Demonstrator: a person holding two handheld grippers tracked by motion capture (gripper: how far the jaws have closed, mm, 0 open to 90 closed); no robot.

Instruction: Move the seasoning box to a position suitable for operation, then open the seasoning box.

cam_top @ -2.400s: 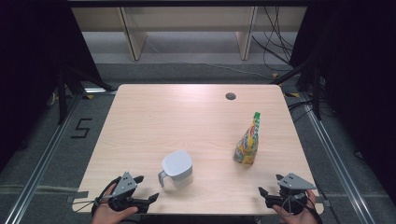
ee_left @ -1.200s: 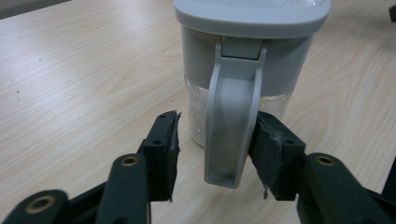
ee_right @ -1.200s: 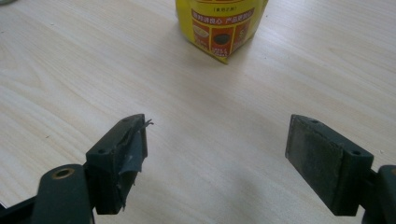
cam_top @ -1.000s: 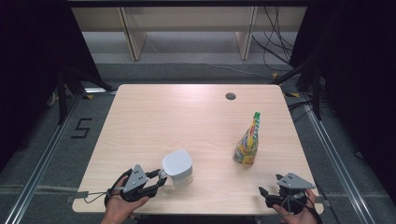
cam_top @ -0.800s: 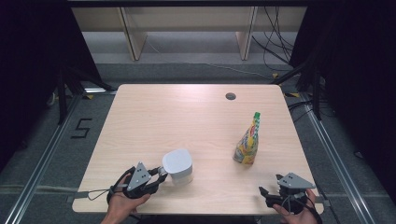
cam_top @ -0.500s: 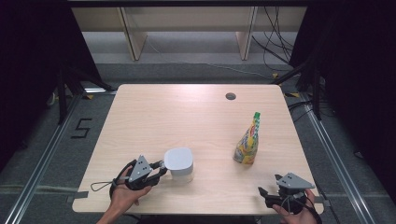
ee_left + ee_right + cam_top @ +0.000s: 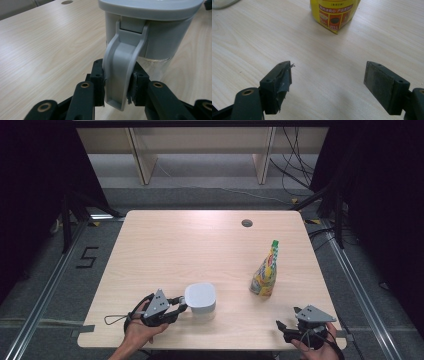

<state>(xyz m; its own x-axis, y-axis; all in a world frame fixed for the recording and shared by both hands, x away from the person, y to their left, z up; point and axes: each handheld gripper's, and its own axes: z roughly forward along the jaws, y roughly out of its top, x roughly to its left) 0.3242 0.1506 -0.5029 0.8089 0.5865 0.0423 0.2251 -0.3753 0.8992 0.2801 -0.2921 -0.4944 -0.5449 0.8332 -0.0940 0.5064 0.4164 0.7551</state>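
The left gripper (image 7: 176,309) sits near the front edge of the wooden surface (image 7: 200,245), left of centre, and its 2 black fingers (image 7: 98,82) have just been closing on the grey handle (image 7: 120,75) of a pitcher (image 7: 201,301); in the left gripper view the pads press against both sides of that handle, so the grip is closed on it. The pitcher has a grey square-cornered lid (image 7: 200,295) and a clear lower body (image 7: 156,66), and it stands upright on the surface, well in from the left edge and not far from the front edge. The right gripper (image 7: 286,330) rests at the front right corner of the surface, just beside the front edge, with its 2 fingers (image 7: 278,83) spread wide and nothing between them; bare wood shows in the gap. A yellow stand-up pouch (image 7: 266,270) with a green cap stands upright beyond the right gripper, apart from it and well apart from the pitcher, leaving a free strip of surface between the 2. The whole back half of the surface is open, with 1 round cable hole (image 7: 247,223) near the far edge. Metal rails (image 7: 47,290) run along the floor on both sides of the surface.
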